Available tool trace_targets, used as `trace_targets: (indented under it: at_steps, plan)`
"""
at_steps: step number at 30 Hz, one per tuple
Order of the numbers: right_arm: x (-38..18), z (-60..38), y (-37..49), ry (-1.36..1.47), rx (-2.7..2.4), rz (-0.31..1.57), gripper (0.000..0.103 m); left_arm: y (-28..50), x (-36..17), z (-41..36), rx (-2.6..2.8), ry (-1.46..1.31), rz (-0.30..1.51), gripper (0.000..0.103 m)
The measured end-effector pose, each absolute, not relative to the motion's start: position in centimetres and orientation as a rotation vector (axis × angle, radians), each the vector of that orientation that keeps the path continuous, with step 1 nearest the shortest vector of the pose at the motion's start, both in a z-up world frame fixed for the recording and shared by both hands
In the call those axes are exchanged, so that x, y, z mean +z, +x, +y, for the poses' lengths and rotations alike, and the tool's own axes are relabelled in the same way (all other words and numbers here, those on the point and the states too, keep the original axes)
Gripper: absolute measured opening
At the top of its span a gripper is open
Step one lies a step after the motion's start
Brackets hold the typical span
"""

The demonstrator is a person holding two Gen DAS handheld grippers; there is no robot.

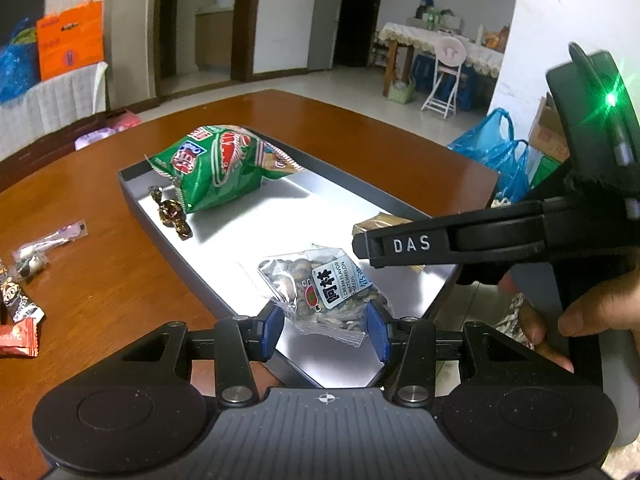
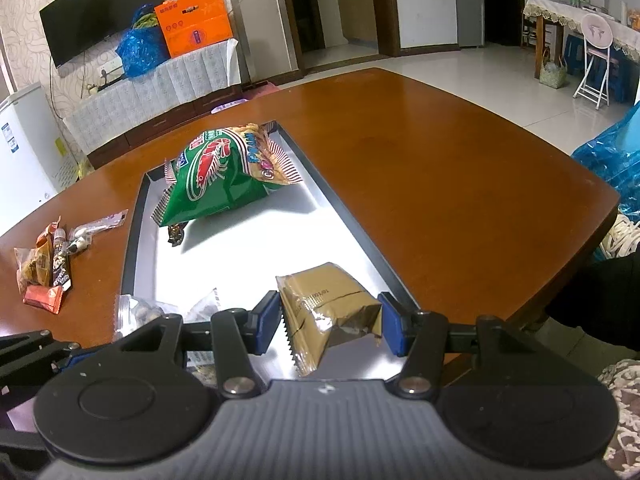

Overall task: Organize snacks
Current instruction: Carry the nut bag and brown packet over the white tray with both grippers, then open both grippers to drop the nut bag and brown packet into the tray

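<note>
A grey tray (image 1: 136, 196) (image 2: 134, 216) lies on the brown table. In it lie a green shrimp-chip bag (image 1: 224, 164) (image 2: 224, 172), dark wrapped candies (image 1: 174, 216) (image 2: 176, 234), a clear bag of watermelon seeds (image 1: 320, 292) (image 2: 140, 312) and a tan packet (image 2: 328, 308) (image 1: 376, 222). My left gripper (image 1: 326, 330) is open around the near end of the seed bag. My right gripper (image 2: 330, 326) is open around the near end of the tan packet; it shows at the right of the left wrist view (image 1: 460, 244).
Several small snack packets (image 2: 48, 268) (image 1: 24, 280) lie on the table left of the tray. The table's right edge (image 2: 600, 216) drops off near blue plastic bags (image 2: 612, 156). A cabinet with an orange box (image 2: 196, 20) stands behind.
</note>
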State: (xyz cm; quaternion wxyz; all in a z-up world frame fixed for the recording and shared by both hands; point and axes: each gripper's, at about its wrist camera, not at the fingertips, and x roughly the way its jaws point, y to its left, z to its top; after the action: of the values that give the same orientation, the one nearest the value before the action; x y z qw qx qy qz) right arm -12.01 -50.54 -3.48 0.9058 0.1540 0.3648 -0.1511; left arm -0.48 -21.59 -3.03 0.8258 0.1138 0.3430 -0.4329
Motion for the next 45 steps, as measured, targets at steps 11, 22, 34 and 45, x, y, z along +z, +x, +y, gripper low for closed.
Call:
trace_targets:
  at_steps: [11, 22, 34, 45]
  plan:
    - [-3.7, -50.8, -11.9, 0.326, -0.322, 0.760, 0.053, -0.7, -3.1, -21.6, -0.932, 0.252, 0.724, 0.049]
    - [-3.8, -50.8, -11.8, 0.330, -0.325, 0.759, 0.054, -0.9, -2.6, -21.1, -0.936, 0.235, 0.690, 0.072]
    - [-3.8, -50.6, -11.8, 0.323, -0.321, 0.752, 0.054, 0.4, -1.8, -19.7, -0.819, 0.169, 0.669, 0.102]
    - [-3.2, -50.1, -12.2, 0.313, -0.312, 0.699, 0.067, 1.4, -1.5, -18.4, -0.765, 0.123, 0.675, 0.102]
